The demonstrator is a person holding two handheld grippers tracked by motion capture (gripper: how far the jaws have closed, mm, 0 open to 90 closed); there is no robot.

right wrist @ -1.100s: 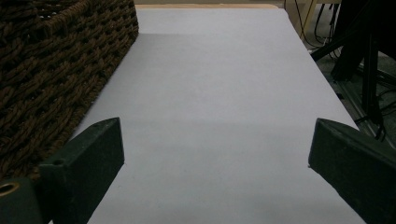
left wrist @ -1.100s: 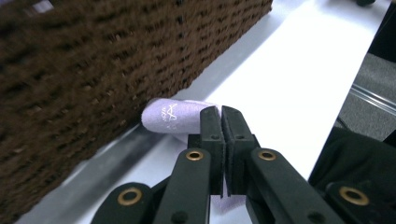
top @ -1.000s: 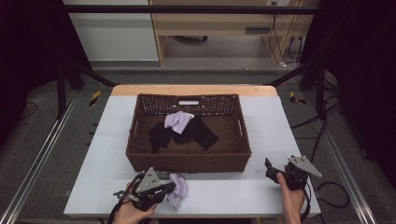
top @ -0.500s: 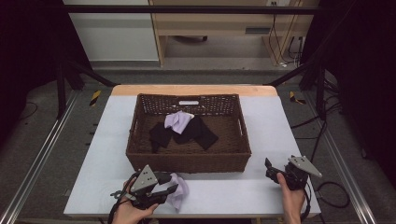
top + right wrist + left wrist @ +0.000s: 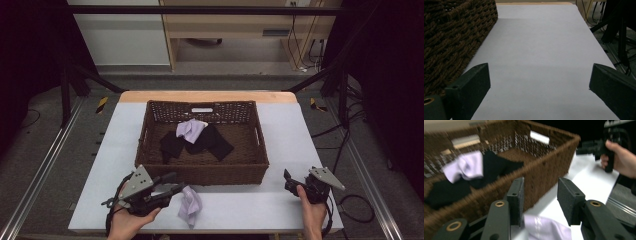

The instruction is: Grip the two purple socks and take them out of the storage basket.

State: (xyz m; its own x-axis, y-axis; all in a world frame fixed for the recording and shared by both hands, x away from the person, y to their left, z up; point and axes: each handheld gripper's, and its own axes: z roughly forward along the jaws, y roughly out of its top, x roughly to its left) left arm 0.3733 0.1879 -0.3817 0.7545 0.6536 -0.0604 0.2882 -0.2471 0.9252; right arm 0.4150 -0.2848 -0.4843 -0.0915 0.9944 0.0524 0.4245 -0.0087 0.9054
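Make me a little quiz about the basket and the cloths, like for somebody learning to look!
1. True or false: the lilac cloth on the table lies in front of the wicker basket.
2. How many lilac cloths are there in all?
3. Which is open wider: A, the left gripper, or B, the right gripper?

Key: 1 true. 2 two: one on the table, another lilac cloth in the basket on the black cloths. 3 B.
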